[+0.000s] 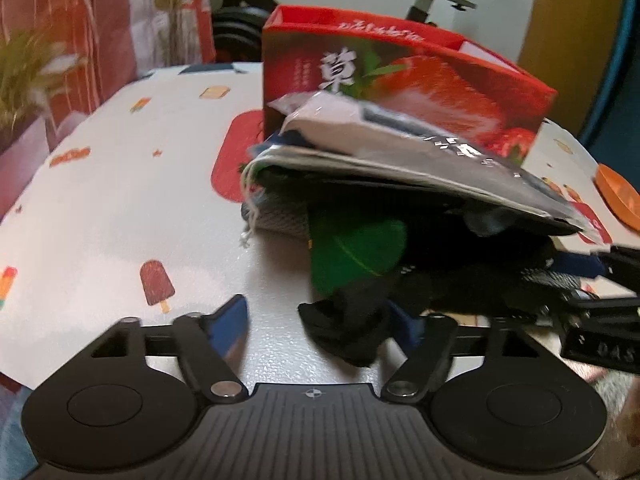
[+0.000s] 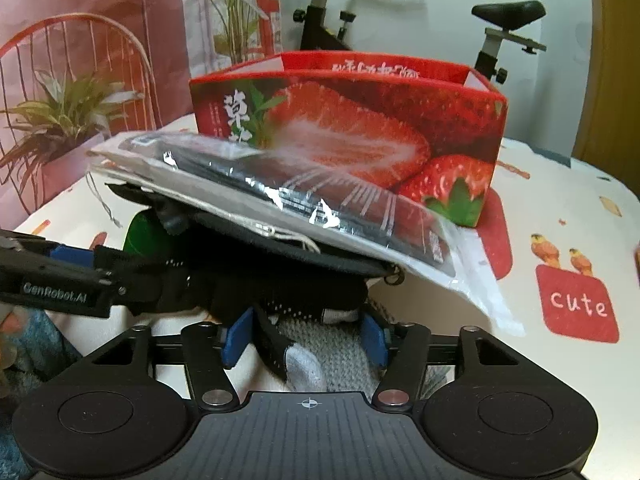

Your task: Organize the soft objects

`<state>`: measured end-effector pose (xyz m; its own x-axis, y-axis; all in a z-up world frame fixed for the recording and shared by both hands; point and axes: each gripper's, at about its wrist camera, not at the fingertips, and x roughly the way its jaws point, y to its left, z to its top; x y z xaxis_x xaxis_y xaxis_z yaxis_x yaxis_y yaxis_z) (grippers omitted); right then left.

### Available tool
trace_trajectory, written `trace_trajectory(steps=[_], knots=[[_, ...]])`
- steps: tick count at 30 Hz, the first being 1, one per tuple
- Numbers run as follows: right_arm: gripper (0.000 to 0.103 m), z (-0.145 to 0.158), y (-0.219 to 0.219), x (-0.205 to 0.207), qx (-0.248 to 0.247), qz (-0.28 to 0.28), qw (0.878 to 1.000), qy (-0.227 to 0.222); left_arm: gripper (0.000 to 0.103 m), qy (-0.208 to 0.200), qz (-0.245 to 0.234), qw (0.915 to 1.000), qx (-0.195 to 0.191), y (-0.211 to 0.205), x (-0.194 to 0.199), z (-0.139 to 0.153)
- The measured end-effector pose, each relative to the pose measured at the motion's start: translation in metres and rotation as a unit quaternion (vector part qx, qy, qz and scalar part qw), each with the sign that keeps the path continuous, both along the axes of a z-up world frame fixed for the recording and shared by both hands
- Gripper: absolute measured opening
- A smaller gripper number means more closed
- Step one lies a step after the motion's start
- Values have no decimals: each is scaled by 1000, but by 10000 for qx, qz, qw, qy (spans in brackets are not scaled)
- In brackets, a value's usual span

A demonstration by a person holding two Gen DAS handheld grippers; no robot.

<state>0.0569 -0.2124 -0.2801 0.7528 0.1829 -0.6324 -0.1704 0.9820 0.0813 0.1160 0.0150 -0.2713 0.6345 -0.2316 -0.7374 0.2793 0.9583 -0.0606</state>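
A heap of soft things lies on the table in front of a red strawberry box. On top rests a clear plastic bag with a dark garment. Under it are a green piece, black cloths and a grey knit. My left gripper stands open; a black cloth lies between its fingers against the right one, clear of the left pad. My right gripper is open around the grey knit and a black-and-white sock, which fill the gap.
The table has a white cover printed with ice lollies and a red "cute" patch. An orange dish sits at the right edge. Potted plants, a red wire chair and an exercise bike stand behind the table.
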Motion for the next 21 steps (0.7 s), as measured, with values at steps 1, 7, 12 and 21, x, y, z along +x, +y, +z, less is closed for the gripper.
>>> trace_trajectory(steps=[1, 7, 12, 21], knots=[[61, 1, 0, -1, -11, -5, 10000, -51, 60, -16, -53, 10000, -31, 0, -1, 1], [68, 1, 2, 3, 14, 88, 9998, -189, 33, -31, -234, 9993, -299, 3, -5, 3], [35, 8, 13, -8, -240, 389, 9984, -334, 26, -69, -232, 9987, -446, 5, -7, 5], [11, 18, 29, -23, -396, 993, 9935, -393, 27, -30, -298, 9986, -438, 5, -9, 6]])
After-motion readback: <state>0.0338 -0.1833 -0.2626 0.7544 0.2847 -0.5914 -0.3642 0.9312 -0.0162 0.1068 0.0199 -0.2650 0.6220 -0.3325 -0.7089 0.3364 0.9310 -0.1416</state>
